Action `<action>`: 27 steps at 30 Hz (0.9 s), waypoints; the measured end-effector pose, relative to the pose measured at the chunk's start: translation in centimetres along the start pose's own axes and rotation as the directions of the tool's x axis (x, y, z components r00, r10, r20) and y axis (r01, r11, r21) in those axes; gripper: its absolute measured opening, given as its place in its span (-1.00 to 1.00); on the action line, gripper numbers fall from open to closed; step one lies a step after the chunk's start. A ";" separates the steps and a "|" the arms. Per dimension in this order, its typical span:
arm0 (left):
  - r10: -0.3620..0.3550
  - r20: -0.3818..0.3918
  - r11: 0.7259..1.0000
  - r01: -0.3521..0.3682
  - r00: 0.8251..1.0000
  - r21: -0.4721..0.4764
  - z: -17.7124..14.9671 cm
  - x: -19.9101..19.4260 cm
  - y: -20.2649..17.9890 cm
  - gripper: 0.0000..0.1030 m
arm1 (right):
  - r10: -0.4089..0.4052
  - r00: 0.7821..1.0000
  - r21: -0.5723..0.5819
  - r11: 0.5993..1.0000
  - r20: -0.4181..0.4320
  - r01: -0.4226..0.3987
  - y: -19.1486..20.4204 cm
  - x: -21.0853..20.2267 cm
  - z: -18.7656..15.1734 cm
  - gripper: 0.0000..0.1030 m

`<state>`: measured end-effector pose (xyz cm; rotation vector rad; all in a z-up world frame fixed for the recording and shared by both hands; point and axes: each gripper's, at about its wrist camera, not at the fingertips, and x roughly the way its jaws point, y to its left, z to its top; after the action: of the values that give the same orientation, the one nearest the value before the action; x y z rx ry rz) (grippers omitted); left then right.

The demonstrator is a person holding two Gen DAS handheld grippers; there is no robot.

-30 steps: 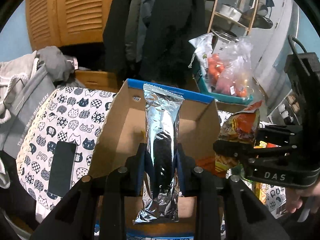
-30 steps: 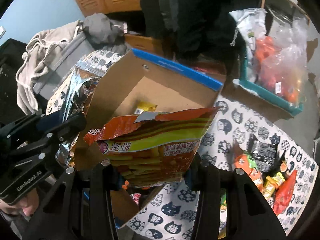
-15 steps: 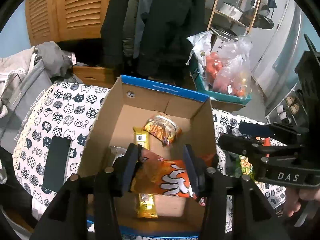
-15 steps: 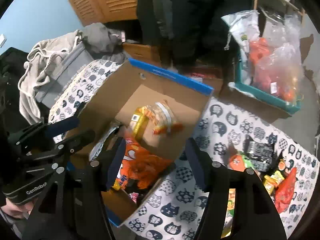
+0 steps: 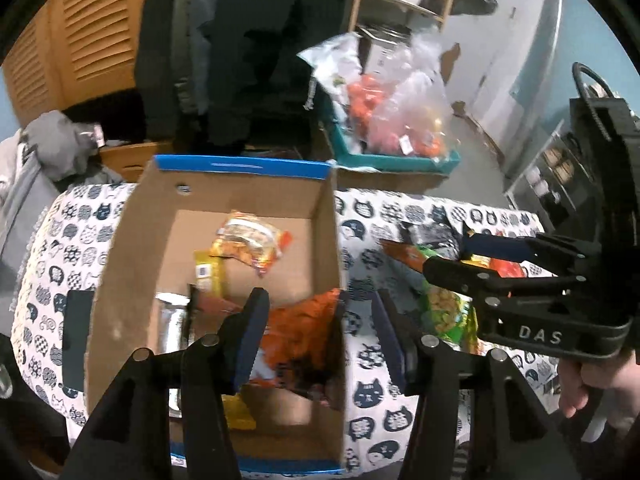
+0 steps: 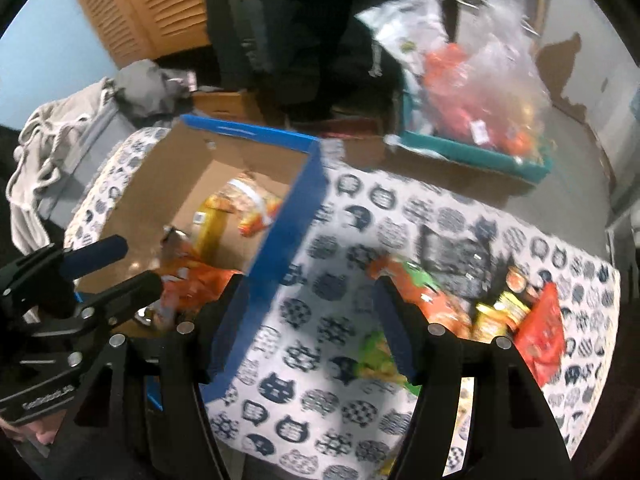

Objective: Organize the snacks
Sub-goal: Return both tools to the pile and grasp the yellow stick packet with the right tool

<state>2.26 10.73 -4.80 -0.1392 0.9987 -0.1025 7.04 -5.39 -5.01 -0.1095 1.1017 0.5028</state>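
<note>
Right wrist view first: right gripper [image 6: 308, 312] spread wide with nothing between the blue-lined fingers [image 6: 394, 332], hanging over the cat-print tablecloth [image 6: 320, 240] just outside the blue wall of the cardboard box [image 6: 288, 216]. Ahead and to the right of those fingers, close by, a loose heap of snack packets [image 6: 480, 300] waiting on the cloth: a green bag [image 6: 376, 360] lowest and nearest, almost touching the right finger; an orange-and-green packet beyond it; a dark foil pack [image 6: 456, 256] farther back; yellow tins or jars and a red pouch [image 6: 540, 336] at the far right. Long axis of the heap running roughly left-near to right-far across the cloth, though blurred enough that single packets cannot be made out well. Clearly nearer for the right hand than for the left. From the left wrist view: left gripper [image 5: 320, 328] likewise wide apart and holding nothing, straddling the box's right wall, with an orange bag [image 5: 296, 332] lying inside the box under and between the fingers, beside a silver foil pack [image 5: 172, 320], a yellow bar [image 5: 208, 276] and a round orange-and-white packet [image 5: 248, 240] near the back. Likely next: a short reach rightward and down for the green bag, then a swing left over the box wall.
</note>
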 end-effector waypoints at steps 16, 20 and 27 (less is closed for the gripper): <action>-0.052 -0.094 0.994 0.061 0.994 0.096 -0.9 3.0 -7.7 0.18 | -0.084 0.996 0.150 0.985 -0.022 0.086 -8.6 -1.6 -4.5 0.28; -0.060 -0.127 0.990 0.076 0.990 0.120 -1.2 4.3 -9.2 0.18 | -0.102 0.994 0.186 0.976 -0.043 0.109 -10.4 -1.5 -5.6 0.28; -0.062 -0.197 0.986 0.090 0.978 0.140 -2.5 6.6 -11.0 0.19 | -0.137 0.985 0.216 0.964 -0.108 0.157 -12.8 0.2 -7.7 0.28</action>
<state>3.49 -1.32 -9.76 -0.0309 1.1747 -0.2642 6.35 -19.13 -10.79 -0.0165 1.2232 0.2395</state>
